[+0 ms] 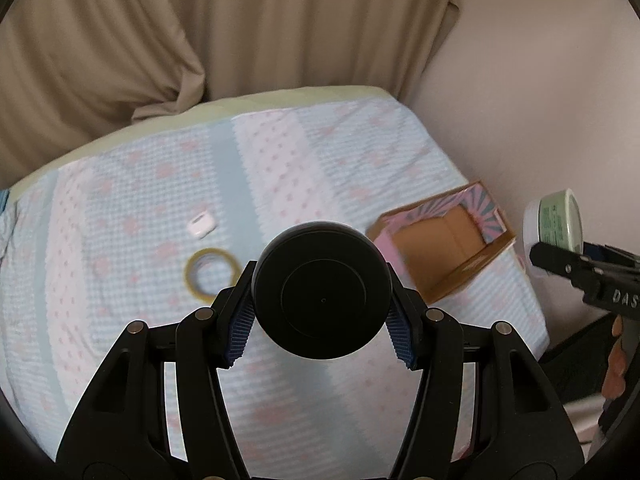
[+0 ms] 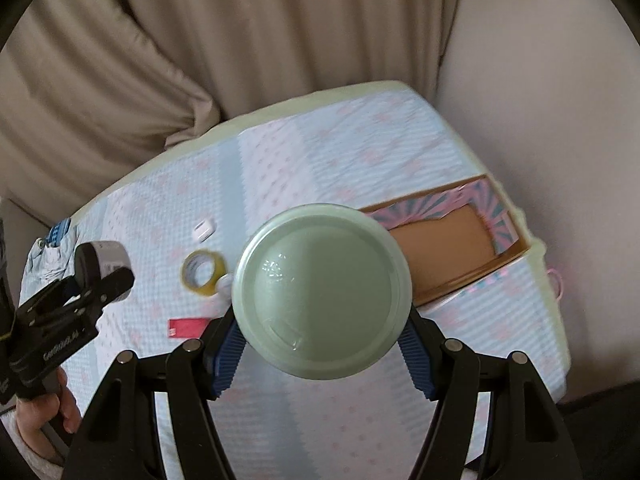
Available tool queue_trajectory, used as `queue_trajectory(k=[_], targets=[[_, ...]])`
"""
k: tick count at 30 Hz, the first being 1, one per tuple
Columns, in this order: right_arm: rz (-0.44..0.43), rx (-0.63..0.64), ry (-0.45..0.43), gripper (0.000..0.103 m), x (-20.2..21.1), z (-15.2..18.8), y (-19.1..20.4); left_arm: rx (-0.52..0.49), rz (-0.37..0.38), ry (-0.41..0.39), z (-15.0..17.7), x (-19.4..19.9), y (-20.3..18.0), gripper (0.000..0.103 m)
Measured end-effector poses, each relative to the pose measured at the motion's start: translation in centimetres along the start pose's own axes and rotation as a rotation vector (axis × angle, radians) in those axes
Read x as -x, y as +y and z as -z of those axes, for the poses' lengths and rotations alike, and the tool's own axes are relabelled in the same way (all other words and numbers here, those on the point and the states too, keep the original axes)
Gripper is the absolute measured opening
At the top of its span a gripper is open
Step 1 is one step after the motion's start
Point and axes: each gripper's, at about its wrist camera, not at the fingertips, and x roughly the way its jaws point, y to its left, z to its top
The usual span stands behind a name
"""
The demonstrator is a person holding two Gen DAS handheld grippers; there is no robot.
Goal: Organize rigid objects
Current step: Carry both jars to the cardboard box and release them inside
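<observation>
We carry both loads toward the open box (image 1: 444, 248) at right: left gripper (image 1: 322, 316) pinching the black puck (image 1: 322, 292), right gripper (image 2: 320, 340) clamping the green jar (image 2: 320, 292); lower them in upright, probably one at a time.

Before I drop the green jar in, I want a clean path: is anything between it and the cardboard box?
Nothing visible does. The green jar, clamped in the right gripper, is beside the open cardboard box, whose visible floor is bare.
</observation>
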Motion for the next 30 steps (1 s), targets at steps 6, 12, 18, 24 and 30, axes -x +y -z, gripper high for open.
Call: queue_trajectory(k=[6, 12, 18, 24, 30], targets=[[-0.022, 0.019, 0.023, 0.065, -1.3, -3.5, -8.5, 0.040, -0.013, 0.028, -1.4, -4.1, -7.1, 0.054], [0.002, 0.027, 0.092, 0.065, -5.6, -6.3, -15.7, 0.055, 0.007, 0.088, -2.8, -11.0, -13.5, 0.054], [0.012, 0.055, 0.188, 0.065, -12.0, -8.1, -20.7, 0.048, 0.005, 0.165, -3.4, -18.9, -17.7, 0.054], [0.006, 0.045, 0.291, 0.065, -18.3, -8.6, -24.0, 0.058, -0.005, 0.294, -2.8, -27.0, -20.2, 0.054], [-0.021, 0.017, 0.372, 0.065, -23.7, -8.4, -26.0, 0.024, -0.039, 0.416, -1.6, -33.3, -21.5, 0.054]])
